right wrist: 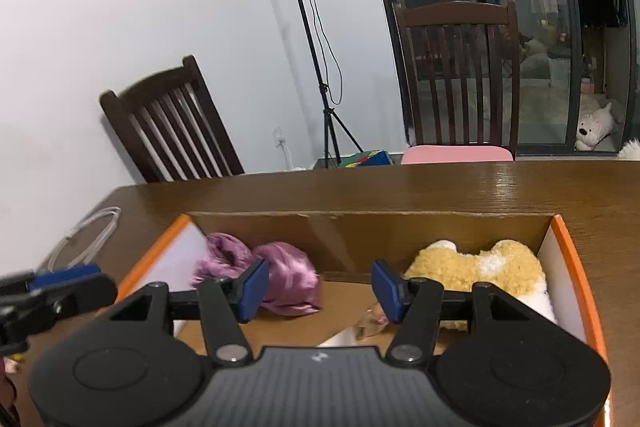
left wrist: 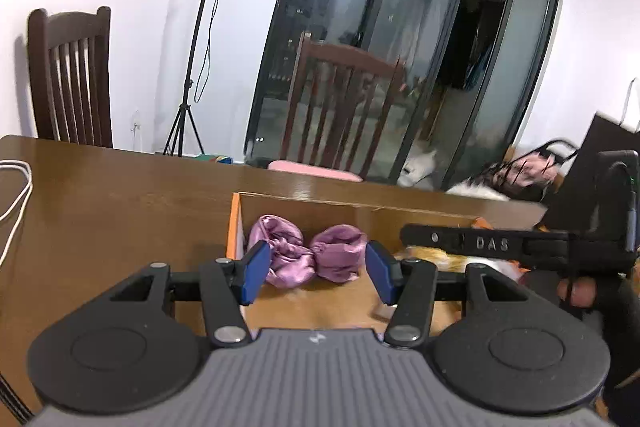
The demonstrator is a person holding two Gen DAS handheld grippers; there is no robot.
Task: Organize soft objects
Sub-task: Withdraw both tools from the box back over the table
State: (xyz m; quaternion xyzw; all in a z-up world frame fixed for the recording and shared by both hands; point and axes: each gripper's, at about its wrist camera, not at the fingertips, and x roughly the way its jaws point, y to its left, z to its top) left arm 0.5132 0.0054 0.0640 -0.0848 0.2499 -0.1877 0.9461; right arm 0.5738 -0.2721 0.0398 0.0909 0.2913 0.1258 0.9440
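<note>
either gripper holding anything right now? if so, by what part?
Nothing held. The left hand-held gripper and right hand-held gripper are both open, pads clear; the purple satin cloth and tan plush toy lie loose in the box.

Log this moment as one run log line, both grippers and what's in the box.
left gripper: open, empty | right gripper: open, empty | box: purple satin bundle left, tan plush toy right

Brown wooden table (right wrist: 440,187), orange-rimmed cardboard box (right wrist: 400,227) on it, white cable (right wrist: 88,235) — probably looped — at left edge
</note>
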